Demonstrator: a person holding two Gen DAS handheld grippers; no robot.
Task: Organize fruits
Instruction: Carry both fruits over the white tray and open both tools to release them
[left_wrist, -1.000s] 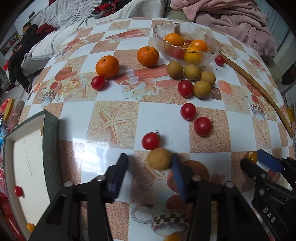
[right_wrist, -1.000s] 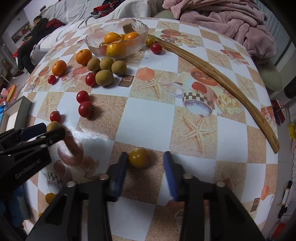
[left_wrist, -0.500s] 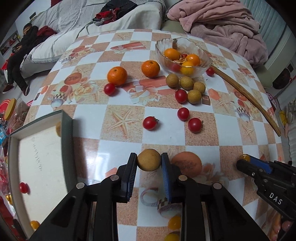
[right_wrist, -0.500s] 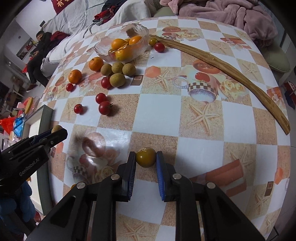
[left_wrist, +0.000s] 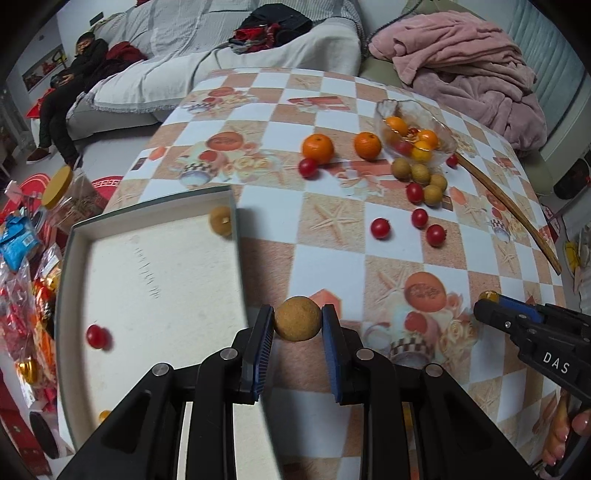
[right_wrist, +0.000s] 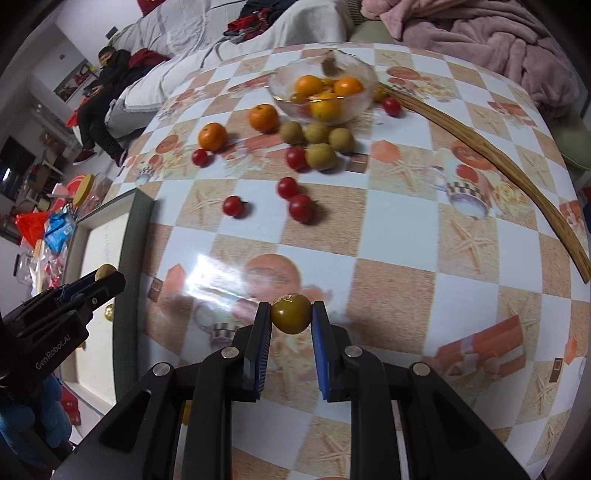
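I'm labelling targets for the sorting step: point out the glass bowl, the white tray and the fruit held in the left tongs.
glass bowl (right_wrist: 356, 105): right wrist view, front rim.
white tray (left_wrist: 159, 280): left wrist view, bare floor.
longan (left_wrist: 297, 318): left wrist view, centre of skin.

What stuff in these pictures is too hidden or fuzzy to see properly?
- Clear glass bowl, left wrist view: lower fruits hidden beneath the oranges on top.
- White shallow tray, left wrist view: near end hidden behind the left gripper.
- Red cherry tomato in the tray: motion-blurred.
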